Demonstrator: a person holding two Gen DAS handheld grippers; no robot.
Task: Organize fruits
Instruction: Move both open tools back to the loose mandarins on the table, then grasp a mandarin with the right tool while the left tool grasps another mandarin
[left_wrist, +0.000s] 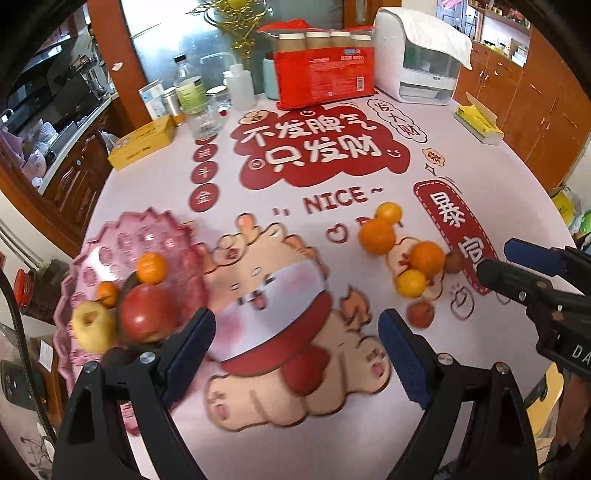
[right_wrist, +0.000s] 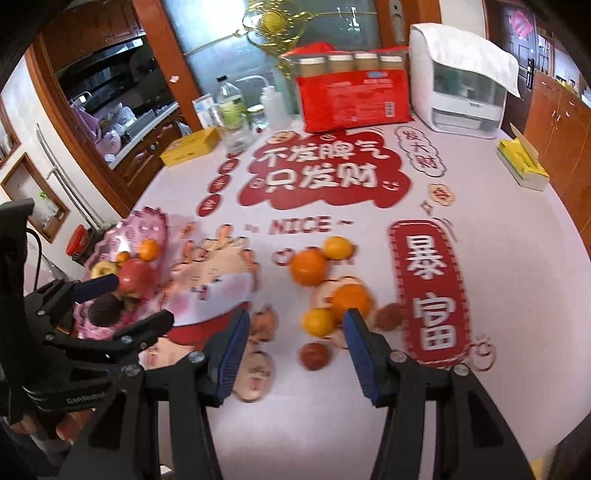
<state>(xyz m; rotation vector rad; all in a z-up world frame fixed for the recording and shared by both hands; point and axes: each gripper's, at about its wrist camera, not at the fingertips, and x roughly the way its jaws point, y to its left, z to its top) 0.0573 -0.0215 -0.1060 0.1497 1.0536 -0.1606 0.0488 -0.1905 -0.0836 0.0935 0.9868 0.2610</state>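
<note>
My left gripper is open over the cartoon print, with nothing between its fingers. Just to its left the pink scalloped plate holds a red apple, a yellow apple, two oranges and a dark fruit. My right gripper is also open and holds nothing. Ahead of it several oranges lie loose on the table. A small red fruit lies just beyond its fingertips, and a brownish fruit to the right. The right gripper also shows beside that cluster.
At the table's far edge stand a red pack of bottles, a white appliance, several bottles and jars and a yellow box. A yellow tissue box sits far right. The left gripper hovers by the plate.
</note>
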